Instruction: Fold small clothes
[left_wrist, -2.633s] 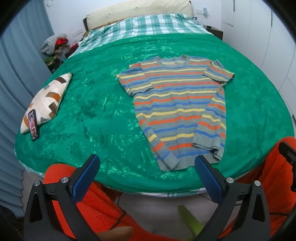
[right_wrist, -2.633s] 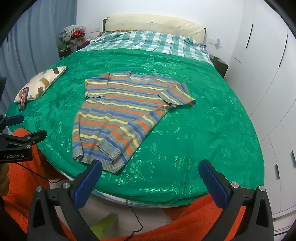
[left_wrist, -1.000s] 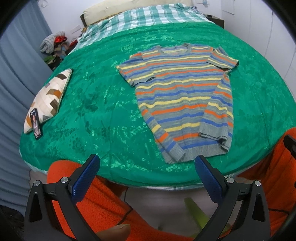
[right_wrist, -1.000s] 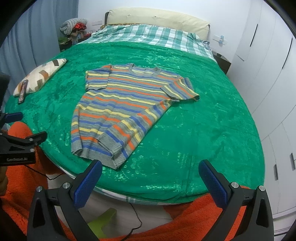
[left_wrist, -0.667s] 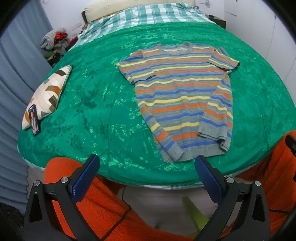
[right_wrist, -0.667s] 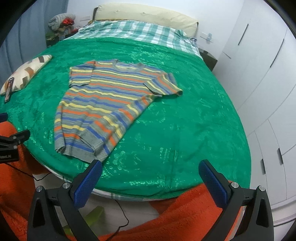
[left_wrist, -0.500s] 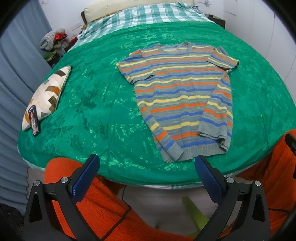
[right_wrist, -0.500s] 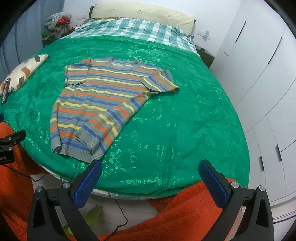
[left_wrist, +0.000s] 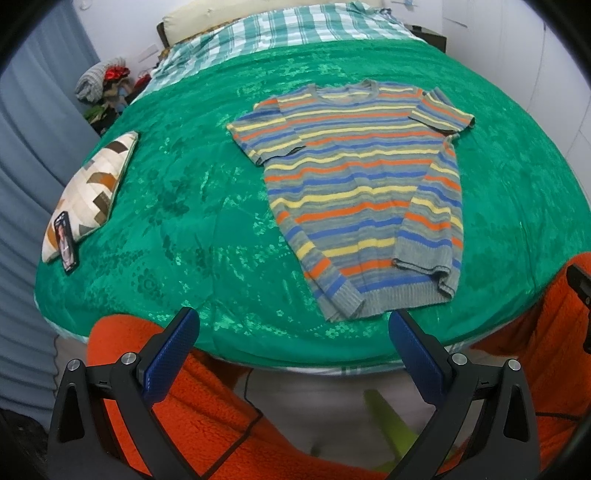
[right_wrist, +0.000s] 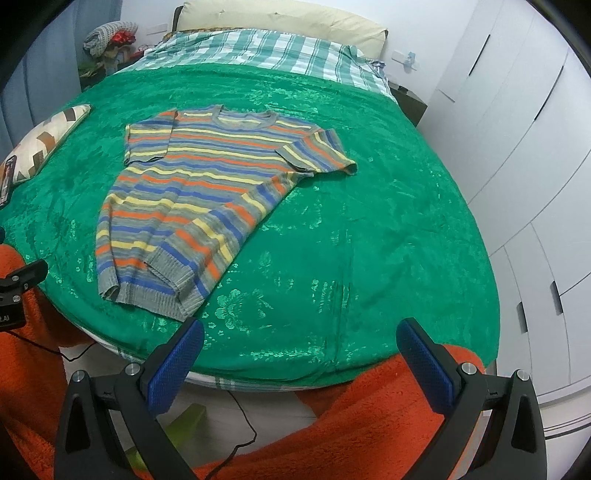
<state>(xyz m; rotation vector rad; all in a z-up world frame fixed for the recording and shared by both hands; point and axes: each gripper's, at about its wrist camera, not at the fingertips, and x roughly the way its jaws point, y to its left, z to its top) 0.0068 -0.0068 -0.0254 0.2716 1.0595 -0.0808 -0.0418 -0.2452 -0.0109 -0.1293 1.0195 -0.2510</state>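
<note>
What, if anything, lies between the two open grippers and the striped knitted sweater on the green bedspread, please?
Nothing visible. Only bare green bedspread separates the left gripper and right gripper from the striped knitted sweater. The patterned cushion and phone lie far off at the bed's edge.

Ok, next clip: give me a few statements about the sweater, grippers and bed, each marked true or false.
1. The striped sweater lies flat on the green bedspread. True.
2. The left gripper is clamped on the hem. False: it is open, short of the sweater.
3. The right gripper is open and empty. True.
4. A phone rests against the patterned pillow. True.
5. The sweater is plain grey. False: it has orange, yellow and blue stripes.
</note>
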